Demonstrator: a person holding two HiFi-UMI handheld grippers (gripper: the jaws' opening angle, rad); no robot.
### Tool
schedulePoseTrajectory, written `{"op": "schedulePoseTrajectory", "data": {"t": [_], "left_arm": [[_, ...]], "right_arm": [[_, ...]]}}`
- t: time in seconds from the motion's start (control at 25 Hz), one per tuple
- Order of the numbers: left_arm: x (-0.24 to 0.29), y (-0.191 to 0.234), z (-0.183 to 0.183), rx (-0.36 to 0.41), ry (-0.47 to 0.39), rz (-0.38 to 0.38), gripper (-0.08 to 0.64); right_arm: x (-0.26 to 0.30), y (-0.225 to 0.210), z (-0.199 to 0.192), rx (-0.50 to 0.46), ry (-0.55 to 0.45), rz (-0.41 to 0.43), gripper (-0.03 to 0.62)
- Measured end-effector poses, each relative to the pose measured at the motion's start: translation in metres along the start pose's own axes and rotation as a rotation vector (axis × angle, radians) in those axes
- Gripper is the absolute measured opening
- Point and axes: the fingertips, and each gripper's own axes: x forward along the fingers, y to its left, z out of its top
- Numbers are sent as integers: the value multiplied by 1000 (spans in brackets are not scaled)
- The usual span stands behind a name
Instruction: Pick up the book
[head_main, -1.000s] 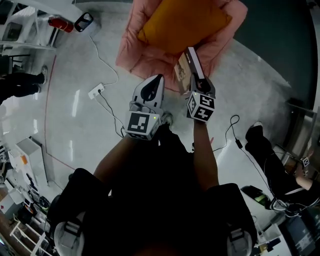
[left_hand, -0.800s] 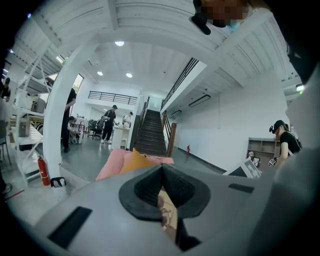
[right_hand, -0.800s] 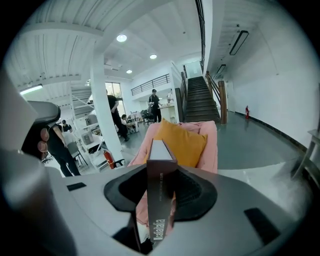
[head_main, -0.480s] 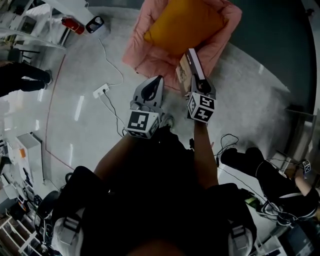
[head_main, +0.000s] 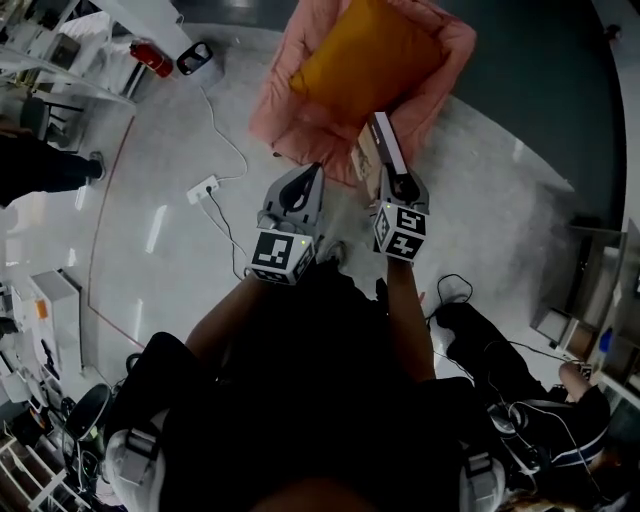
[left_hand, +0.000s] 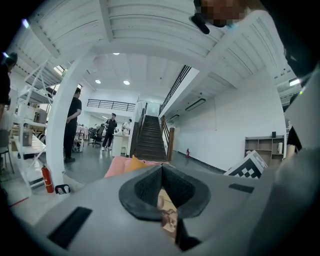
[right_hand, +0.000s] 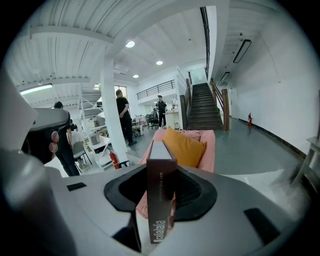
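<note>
1. Glossy pale floor (head_main: 150, 230) fills the head view, with a pink armchair (head_main: 290, 120) at its top edge and an orange cushion (head_main: 365, 55) lying on the seat.
2. A white power strip (head_main: 203, 187) and its cable lie on the floor left of the armchair, and a red fire extinguisher (head_main: 150, 58) stands near the top left corner.
3. The right claw (head_main: 393, 175) is clamped on the book (head_main: 385, 140), its pads pressing both covers.
4. The book is held off the floor, on edge, with its dark lettered spine toward the right gripper view's camera. It points out toward the armchair's near edge.
5. The left claw (head_main: 312, 178) hangs just beside the right one, apart from the book. Its pads meet with nothing between them.
6. In the left gripper view a dark staircase (left_hand: 150, 142) rises at the back of the hall, and a person in black (left_hand: 72, 125) stands beside a white column.
</note>
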Motion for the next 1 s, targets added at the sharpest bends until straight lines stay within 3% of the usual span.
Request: {"op": "schedulePoseTrajectory", "data": {"t": [0.64, 1.0], "left_arm": [[-61, 40, 18, -22, -38, -61, 6], [-111, 55, 24, -36, -59, -70, 6]], "right_arm": [[-42, 88, 9, -51, -40, 2, 146], [-97, 144, 19, -52, -90, 27, 146]]}}
